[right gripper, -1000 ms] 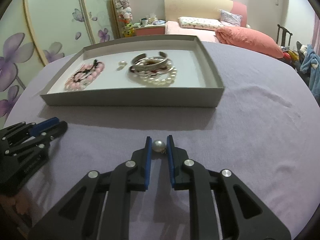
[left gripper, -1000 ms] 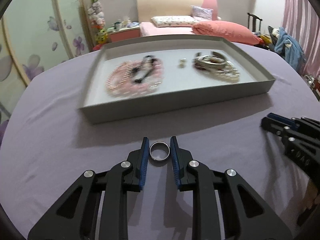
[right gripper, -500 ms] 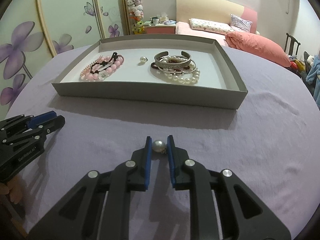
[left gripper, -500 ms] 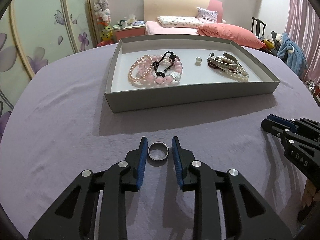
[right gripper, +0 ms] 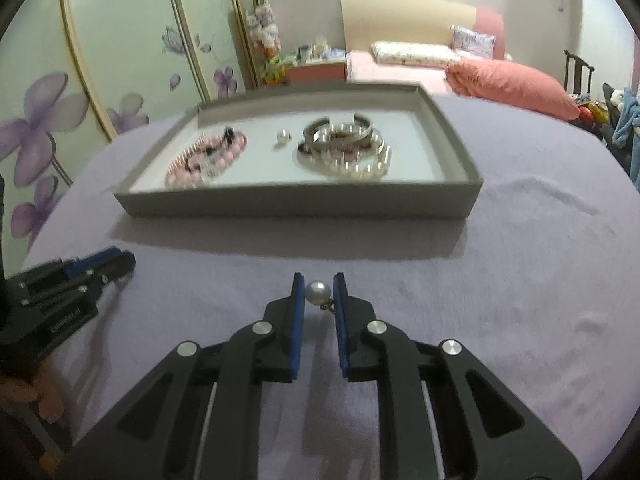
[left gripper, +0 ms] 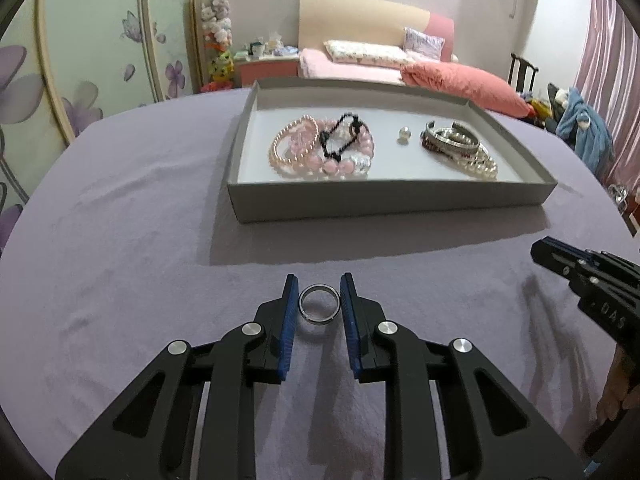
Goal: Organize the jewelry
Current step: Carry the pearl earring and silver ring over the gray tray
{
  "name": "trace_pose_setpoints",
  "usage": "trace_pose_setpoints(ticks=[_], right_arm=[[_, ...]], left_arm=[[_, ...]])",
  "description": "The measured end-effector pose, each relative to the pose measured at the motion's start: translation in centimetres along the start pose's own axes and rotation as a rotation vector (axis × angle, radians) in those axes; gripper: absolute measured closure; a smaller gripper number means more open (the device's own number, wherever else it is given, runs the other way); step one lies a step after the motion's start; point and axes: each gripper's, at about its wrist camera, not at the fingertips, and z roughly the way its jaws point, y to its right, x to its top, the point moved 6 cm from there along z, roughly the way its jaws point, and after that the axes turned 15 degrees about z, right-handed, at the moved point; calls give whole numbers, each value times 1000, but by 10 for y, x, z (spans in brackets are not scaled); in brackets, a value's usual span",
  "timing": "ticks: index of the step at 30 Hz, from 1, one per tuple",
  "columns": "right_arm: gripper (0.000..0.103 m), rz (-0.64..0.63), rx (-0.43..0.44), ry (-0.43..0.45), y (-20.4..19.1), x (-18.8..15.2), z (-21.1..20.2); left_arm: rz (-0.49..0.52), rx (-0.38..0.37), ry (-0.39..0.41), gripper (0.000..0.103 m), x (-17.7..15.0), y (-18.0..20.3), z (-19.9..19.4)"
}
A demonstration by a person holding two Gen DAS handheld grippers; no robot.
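Pearl earring point(right gripper: 318, 293) post half hidden

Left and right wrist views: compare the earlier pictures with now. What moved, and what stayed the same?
Both cameras swung: the tray slid rightward in the left view, and sits further right in the right view. Unchanged: the left gripper holds the ring, the right gripper holds the pearl earring, and the jewelry stays in the tray.

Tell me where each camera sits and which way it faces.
Left wrist view: on the left gripper, facing forward along its fingers, a silver ring between them; the right gripper shows at right.
Right wrist view: on the right gripper, facing forward, gripping a pearl earring; the left gripper shows at left.
Both share the gray tray ahead.
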Motion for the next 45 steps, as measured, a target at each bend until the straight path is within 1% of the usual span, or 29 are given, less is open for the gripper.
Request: trace_pose_setpoints(ticks=[5,11,18,20,23,26,29,35,45], right_arm=[[88,-7,47,119,-15,14,-29],[88,-43,87,280,-36,23,-66],[88,-82,103,492,-52,27,-113],[88,-87,103,534,-55,26,-123],[88,-97,98,598,-56,24,-135],[88,-100,87,634,-54,21,-139],[88,-93,75,648,-50,19,-136],[88,-68,59,637,-44,20,-127],[88,-42,57,624,-38,22,-126]], left_arm=[[-12,12,94,81,11,0,-23],[-22,75,258,81,27,-4,-63],[-8,151,426,81,36,1,-104],[0,170,468,81,37,4,-114],[11,186,508,81,37,8,-122],[25,198,535,81,37,13,-125],[27,197,537,81,37,14,-122],[8,202,525,80,32,13,-117],[-14,199,506,81,27,8,-114]])
